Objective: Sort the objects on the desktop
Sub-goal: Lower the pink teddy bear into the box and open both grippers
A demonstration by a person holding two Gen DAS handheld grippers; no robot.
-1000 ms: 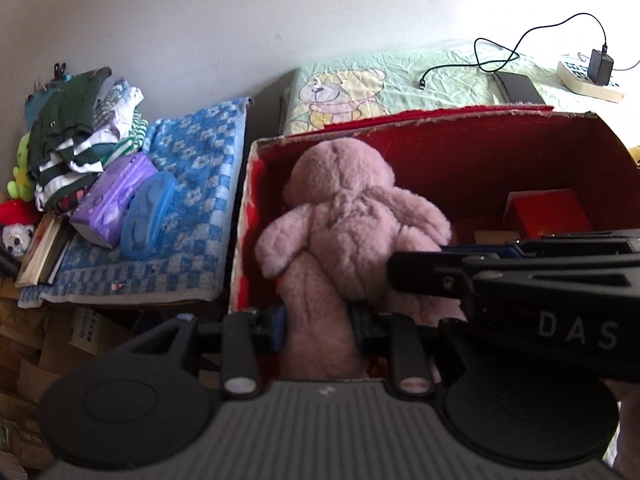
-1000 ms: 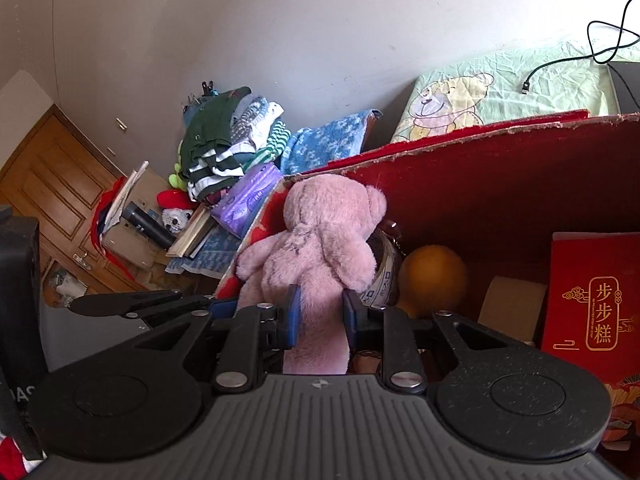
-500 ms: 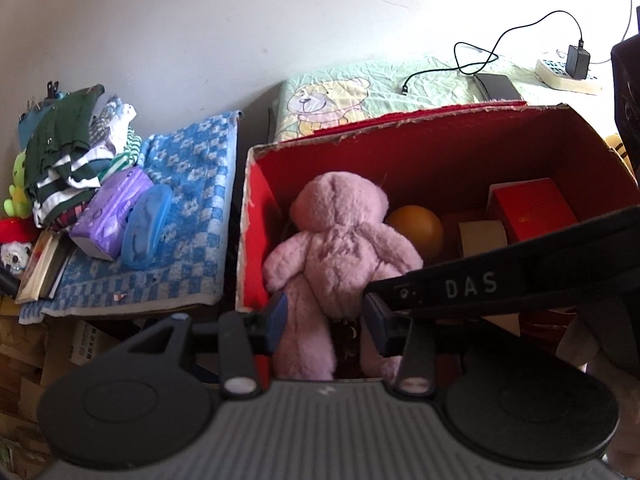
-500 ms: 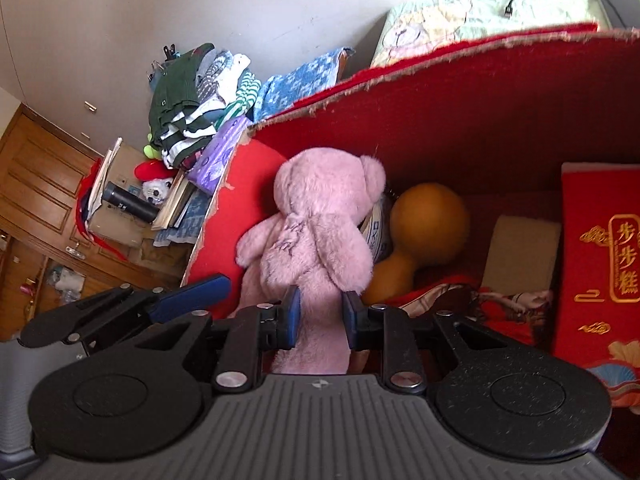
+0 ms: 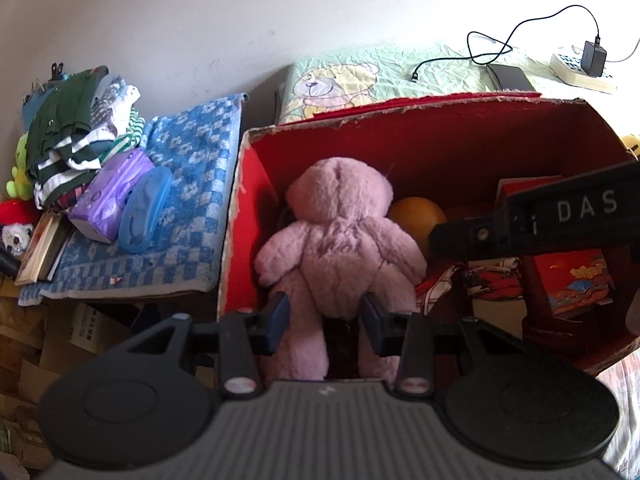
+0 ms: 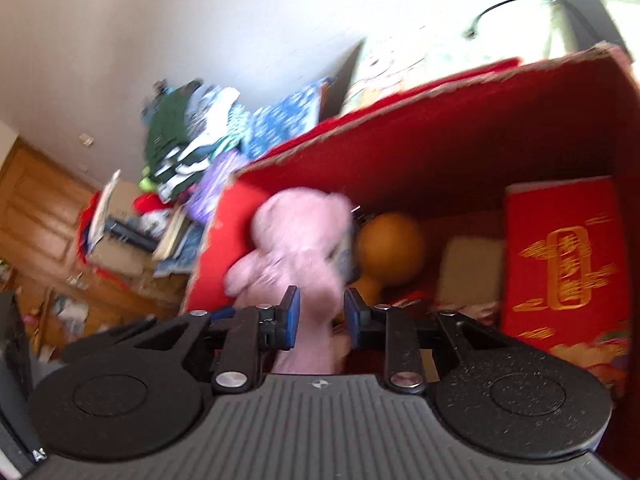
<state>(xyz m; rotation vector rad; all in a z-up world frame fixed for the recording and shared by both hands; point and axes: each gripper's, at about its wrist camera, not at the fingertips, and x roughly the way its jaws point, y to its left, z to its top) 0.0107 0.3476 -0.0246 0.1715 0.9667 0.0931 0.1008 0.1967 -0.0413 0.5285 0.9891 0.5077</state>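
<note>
White wall backs a cluttered corner, where a red box (image 5: 440, 148) stands open beside a blue checked towel (image 5: 188, 200). Compared with half a second ago, the left gripper (image 5: 324, 320) has spread its fingers wider, and they now stand apart on either side of the pink teddy bear (image 5: 336, 248) without pressing it. The right gripper (image 6: 318, 316) has loosened too: a gap shows at each pad, with one bear leg between them, and its view has turned blurred.

Inside the box the bear sits upright at 9 o'clock against the left wall, back to the cameras. An orange gourd (image 6: 390, 248) lies just beside it toward 3 o'clock, then a tan carton (image 6: 468, 268), then a red packet with gold lettering (image 6: 560, 264) at the right wall.

Only the left wrist view shows the power strip (image 5: 580, 72) and the right gripper's arm crossing over the box. Only the right wrist view shows the wooden door (image 6: 36, 216) at 9 o'clock.
</note>
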